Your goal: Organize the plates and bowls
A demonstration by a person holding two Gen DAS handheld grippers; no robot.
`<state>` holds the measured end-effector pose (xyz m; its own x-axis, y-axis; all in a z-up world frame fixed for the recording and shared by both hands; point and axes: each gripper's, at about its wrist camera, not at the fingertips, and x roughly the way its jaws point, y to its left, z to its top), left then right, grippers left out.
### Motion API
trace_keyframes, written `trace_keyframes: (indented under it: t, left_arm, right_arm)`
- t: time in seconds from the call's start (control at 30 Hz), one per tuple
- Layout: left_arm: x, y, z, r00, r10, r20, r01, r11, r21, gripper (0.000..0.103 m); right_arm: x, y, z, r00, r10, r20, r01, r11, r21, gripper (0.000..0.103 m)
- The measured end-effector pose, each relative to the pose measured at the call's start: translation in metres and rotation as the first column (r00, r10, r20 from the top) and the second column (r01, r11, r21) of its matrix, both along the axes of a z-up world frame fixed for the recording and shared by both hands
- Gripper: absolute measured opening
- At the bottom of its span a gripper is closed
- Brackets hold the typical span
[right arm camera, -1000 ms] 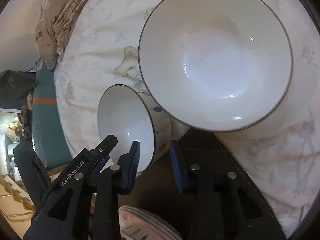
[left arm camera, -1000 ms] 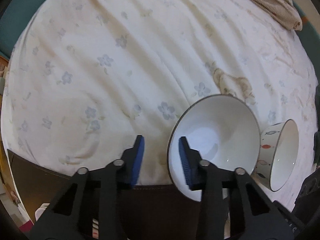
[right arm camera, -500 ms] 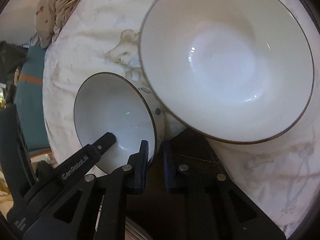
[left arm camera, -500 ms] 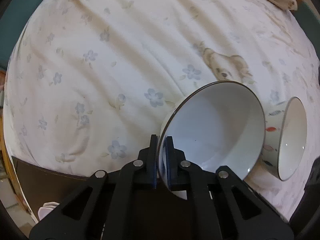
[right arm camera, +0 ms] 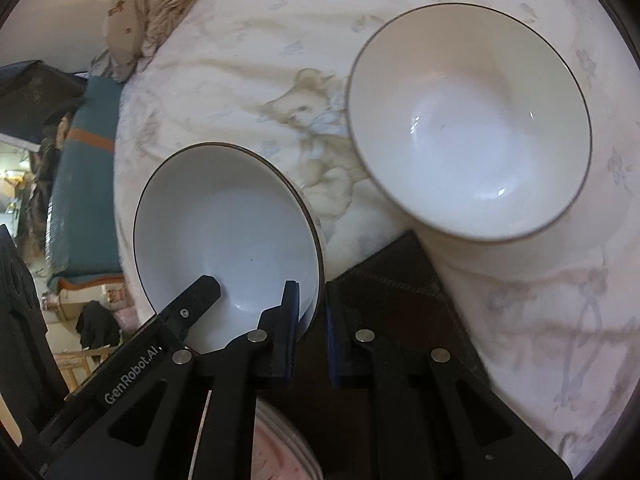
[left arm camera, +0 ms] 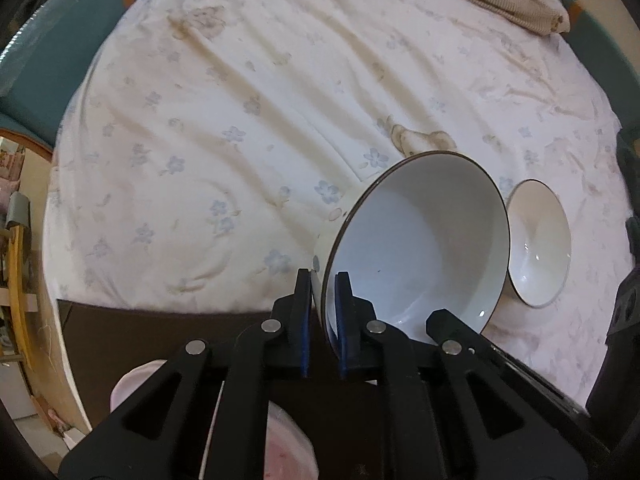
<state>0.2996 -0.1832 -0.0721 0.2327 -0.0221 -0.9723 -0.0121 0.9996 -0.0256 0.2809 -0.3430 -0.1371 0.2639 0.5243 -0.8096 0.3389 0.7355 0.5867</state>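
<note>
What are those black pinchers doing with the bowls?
A person is tidying bowls with two hand-held grippers. The left gripper is clamped on the rim of the big white bowl, tilting it up off the flowery bedsheet. The right gripper is clamped on the rim of the smaller bowl.

white bowl (left arm camera: 420, 248) with dark rim; cream bedsheet (left arm camera: 240, 120) printed with pale blue flowers.

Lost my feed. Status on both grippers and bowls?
Left gripper shut on large bowl rim. Right gripper shut on small bowl rim. Bowls apart, plates below.
</note>
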Motion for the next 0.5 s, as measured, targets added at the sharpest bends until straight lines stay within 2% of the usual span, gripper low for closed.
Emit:
trace_keyframes:
  t: [0.3,0.5]
  left_arm:
    - [-0.035,0.022,0.045,0.998,-0.002,0.061,0.003,1.000,-0.024,0.010]
    - [-0.065,0.031,0.070,0.995,-0.021,0.096,0.023,1.000,-0.022,0.010]
  right_arm:
    - [-0.027,0.019,0.053,0.990,0.092,0.110,-0.089,0.996,-0.030,0.013]
    - [-0.053,0.021,0.077,0.981,0.103,0.166,-0.099,0.994,-0.036,0.013]
